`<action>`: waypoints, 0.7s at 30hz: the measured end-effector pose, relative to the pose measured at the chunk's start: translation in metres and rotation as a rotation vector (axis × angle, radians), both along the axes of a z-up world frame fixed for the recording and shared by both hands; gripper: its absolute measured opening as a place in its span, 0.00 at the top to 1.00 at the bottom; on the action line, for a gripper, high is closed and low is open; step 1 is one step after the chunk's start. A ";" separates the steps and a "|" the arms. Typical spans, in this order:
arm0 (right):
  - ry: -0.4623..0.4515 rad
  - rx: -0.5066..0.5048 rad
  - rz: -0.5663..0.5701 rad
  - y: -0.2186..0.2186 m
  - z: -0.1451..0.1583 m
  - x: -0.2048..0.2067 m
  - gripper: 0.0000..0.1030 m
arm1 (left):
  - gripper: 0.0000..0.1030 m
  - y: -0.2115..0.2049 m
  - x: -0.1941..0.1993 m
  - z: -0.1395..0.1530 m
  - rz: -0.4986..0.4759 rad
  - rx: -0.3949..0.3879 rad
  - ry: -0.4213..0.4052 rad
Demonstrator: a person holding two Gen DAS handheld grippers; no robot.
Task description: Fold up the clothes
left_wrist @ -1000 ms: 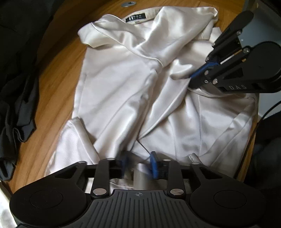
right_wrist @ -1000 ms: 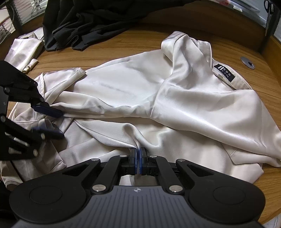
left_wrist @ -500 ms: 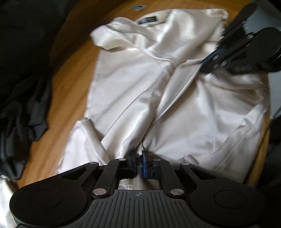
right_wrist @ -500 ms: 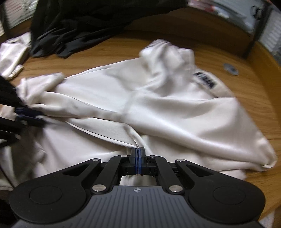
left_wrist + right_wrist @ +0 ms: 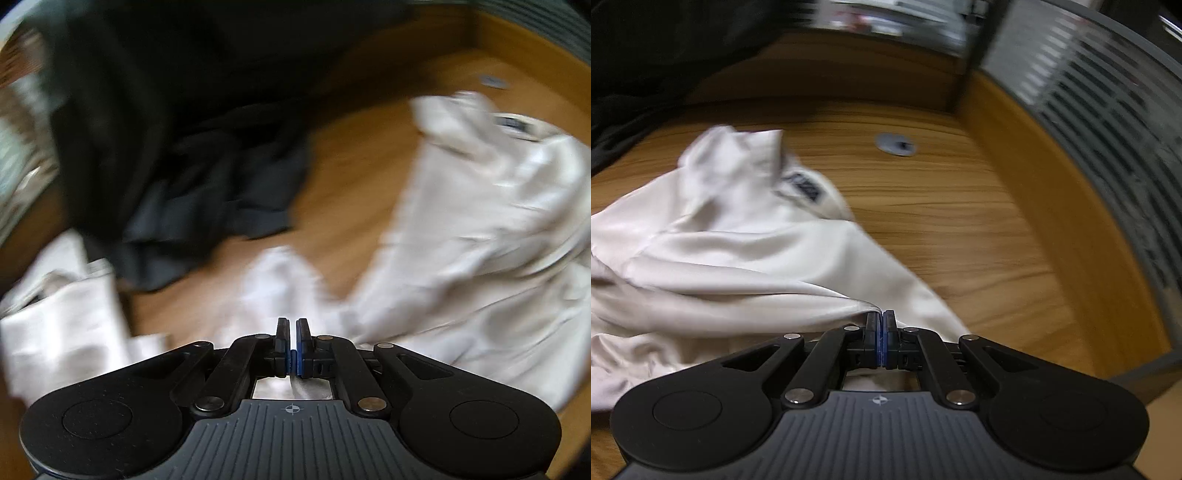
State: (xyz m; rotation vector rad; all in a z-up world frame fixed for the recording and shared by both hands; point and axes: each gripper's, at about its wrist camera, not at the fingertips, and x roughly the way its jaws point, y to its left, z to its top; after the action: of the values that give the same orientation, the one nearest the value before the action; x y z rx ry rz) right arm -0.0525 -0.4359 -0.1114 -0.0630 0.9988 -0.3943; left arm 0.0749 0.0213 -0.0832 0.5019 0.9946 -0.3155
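While both views are blurred, the layout reads clearly. The left tool [image 5: 291, 334] is closed on a pale edge of the cream garment [image 5: 480, 229], whose body stretches up and rightward from it across the wooden surface [image 5: 354, 166]. The right tool [image 5: 881, 326] is clamped on another edge, the cloth trailing leftward toward its collar label [image 5: 803, 186]. The garment thus appears to span between the tools, neither nearer.
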 end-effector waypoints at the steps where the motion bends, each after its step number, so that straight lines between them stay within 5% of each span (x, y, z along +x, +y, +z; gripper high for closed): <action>1: 0.000 -0.012 -0.020 -0.008 0.002 -0.003 1.00 | 0.95 0.007 0.006 -0.001 0.034 0.003 0.003; 7: 0.018 -0.091 -0.099 -0.036 0.009 -0.018 1.00 | 0.98 0.019 0.011 -0.011 0.090 0.046 0.022; 11: 0.062 -0.051 -0.188 -0.051 0.001 -0.032 1.00 | 0.98 0.026 0.013 -0.015 0.078 0.056 0.057; 15: 0.116 0.004 -0.125 -0.040 -0.007 -0.043 0.98 | 0.97 0.020 0.003 -0.017 0.011 0.009 0.108; 18: 0.112 0.034 -0.066 -0.021 -0.003 -0.046 0.77 | 0.94 0.009 -0.009 -0.014 -0.049 -0.045 0.152; 21: 0.104 0.076 0.007 0.002 0.007 -0.044 0.63 | 0.72 -0.003 -0.022 -0.013 -0.117 -0.083 0.188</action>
State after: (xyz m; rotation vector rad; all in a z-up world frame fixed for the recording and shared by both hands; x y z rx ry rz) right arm -0.0961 -0.4340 -0.1040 -0.0184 1.1146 -0.3488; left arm 0.0529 0.0184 -0.0961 0.4615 1.1311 -0.5139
